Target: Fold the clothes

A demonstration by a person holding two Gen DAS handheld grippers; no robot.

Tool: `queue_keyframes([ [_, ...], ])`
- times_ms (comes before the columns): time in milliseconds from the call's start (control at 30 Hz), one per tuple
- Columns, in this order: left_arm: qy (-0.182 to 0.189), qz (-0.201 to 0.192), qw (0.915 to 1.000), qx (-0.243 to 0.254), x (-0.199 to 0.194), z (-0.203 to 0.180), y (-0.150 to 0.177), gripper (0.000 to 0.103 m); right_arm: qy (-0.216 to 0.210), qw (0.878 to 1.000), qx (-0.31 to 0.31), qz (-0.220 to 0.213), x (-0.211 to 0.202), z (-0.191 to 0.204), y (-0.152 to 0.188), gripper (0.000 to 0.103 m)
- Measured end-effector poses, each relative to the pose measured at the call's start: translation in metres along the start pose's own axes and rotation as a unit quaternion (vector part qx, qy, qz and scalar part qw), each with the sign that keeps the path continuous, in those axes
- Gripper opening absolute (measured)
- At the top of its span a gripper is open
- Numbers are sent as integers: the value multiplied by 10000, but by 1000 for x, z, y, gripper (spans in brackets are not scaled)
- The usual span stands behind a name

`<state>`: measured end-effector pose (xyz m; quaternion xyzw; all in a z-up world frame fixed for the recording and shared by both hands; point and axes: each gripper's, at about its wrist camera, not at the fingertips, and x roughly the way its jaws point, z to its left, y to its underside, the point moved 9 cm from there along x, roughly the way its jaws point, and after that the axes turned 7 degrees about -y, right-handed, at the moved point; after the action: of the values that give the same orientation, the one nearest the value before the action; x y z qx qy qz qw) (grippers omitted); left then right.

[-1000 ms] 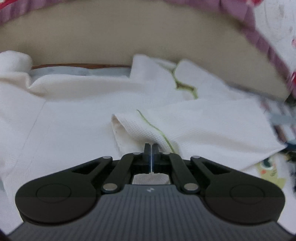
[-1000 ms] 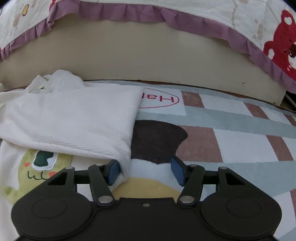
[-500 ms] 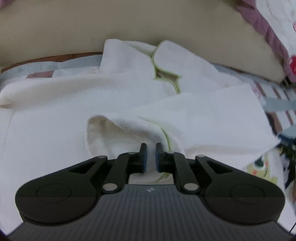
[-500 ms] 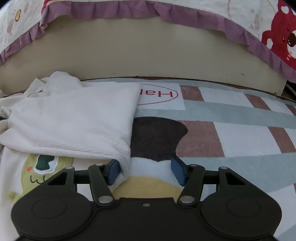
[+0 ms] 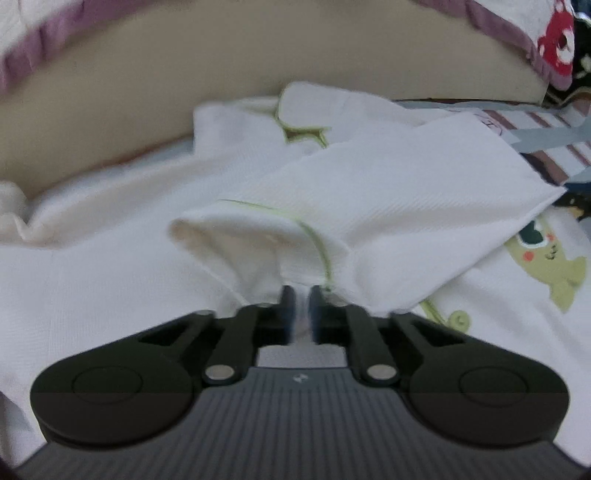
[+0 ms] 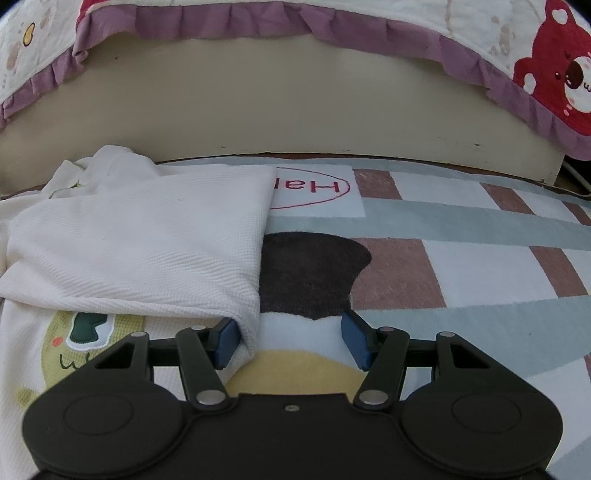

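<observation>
A white waffle-knit shirt (image 5: 110, 266) with green trim and a green cartoon print (image 5: 554, 266) lies spread on a rug. Its sleeve (image 5: 388, 206) is folded across the body. My left gripper (image 5: 300, 295) has its jaws nearly closed, pinching the sleeve cuff (image 5: 295, 240) between them and holding it slightly lifted. In the right wrist view, my right gripper (image 6: 290, 339) is open; the folded sleeve's corner (image 6: 247, 325) lies against the inner side of its left finger (image 6: 225, 341). The print shows there too (image 6: 85, 325).
A patterned rug (image 6: 443, 258) with grey, brown and white blocks and a red oval label (image 6: 310, 190) stretches to the right. A beige bed base (image 6: 295, 103) stands behind, with a purple-frilled quilt (image 6: 221, 18) hanging over it.
My left gripper has swung its view rightward and lifted the cuff, which now bulges open; its jaws parted slightly from fully shut. My right gripper has stayed open and moved little.
</observation>
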<state>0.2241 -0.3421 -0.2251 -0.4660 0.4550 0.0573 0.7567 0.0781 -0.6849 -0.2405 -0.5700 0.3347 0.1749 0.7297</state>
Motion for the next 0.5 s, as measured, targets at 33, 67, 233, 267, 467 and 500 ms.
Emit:
queue_keyframes([
  [33, -117, -158, 9998, 38, -9, 2, -3, 3, 3, 10000, 3, -3, 0, 0, 0, 64],
  [67, -202, -304, 9993, -25, -19, 6, -4, 2, 11, 10000, 5, -1, 0, 0, 0, 64],
  [233, -499, -572, 9909, -1109, -59, 38, 19, 3, 9, 10000, -14, 12, 0, 0, 0, 64],
  [267, -441, -403, 9900, -1279, -58, 41, 28, 3, 9, 10000, -23, 19, 0, 0, -1, 64],
  [467, -30, 392, 9732, -2264, -50, 54, 66, 8, 54, 10000, -10, 58, -2, 0, 0, 64],
  [500, 7, 367, 9719, -2323, -48, 54, 64, 15, 67, 10000, 2, 69, -2, 1, 1, 64],
])
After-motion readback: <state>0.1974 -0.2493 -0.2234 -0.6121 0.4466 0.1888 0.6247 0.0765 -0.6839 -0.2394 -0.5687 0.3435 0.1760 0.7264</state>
